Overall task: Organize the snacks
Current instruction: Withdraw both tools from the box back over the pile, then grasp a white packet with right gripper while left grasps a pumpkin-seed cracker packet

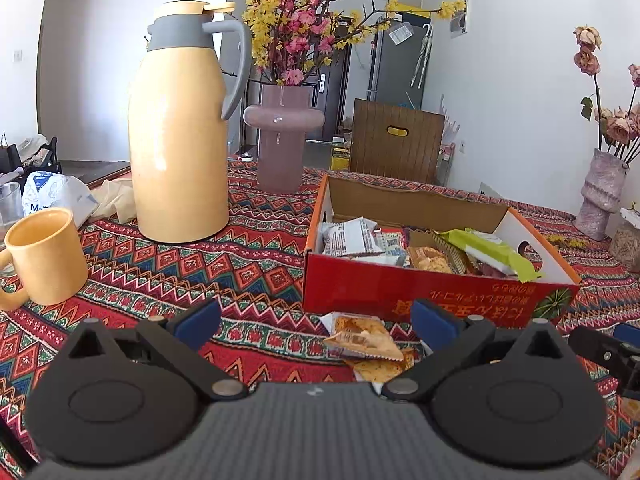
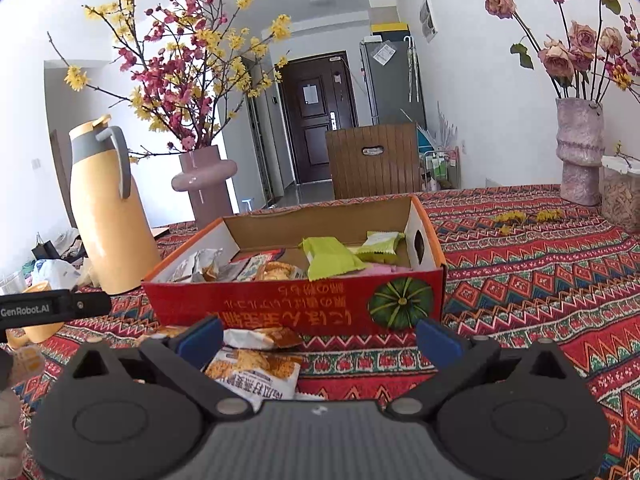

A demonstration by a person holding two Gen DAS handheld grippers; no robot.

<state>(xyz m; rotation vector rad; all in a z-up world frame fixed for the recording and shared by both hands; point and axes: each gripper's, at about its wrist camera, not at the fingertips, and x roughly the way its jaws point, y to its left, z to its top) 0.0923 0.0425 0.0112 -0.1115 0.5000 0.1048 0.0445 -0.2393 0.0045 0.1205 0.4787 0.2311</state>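
Nearest the left camera, the left tool [image 1: 316, 326] has its blue-padded fingers spread wide with nothing between them; just ahead of it a few orange snack packets [image 1: 366, 340] lie loose on the patterned tabletop [image 1: 248, 264], close to the front wall of the box. The right tool [image 2: 318, 336] is likewise wide open and grips nothing; under and between its fingers lie more orange snack packets [image 2: 256, 368], one with a white printed panel, resting on the cloth just before the box. At the left edge of the right view the other tool's black body shows, marked with white lettering. Just beyond the loose packets stands the red cardboard box [image 2: 296, 304], open at the top, its front printed with upside-down yellow characters and a green pumpkin. Inside it lie mixed snacks: a lime-green packet [image 2: 328, 258] leaning over the front edge, a paler green one behind it, white and grey wrappers [image 1: 350, 236] at the left end, and biscuit packs in the middle. To the left of the box stand a yellow mug [image 1: 46, 254] and, farther back, a tall yellow thermos jug [image 1: 178, 136] with a grey handle. Behind it is a mauve vase [image 1: 280, 140] holding pink and yellow blossom branches. Toward the right, a textured pink vase [image 2: 580, 148] of faded roses stands near the tabletop's far edge, and a brown wooden chair back [image 2: 372, 160] rises behind the tabletop.
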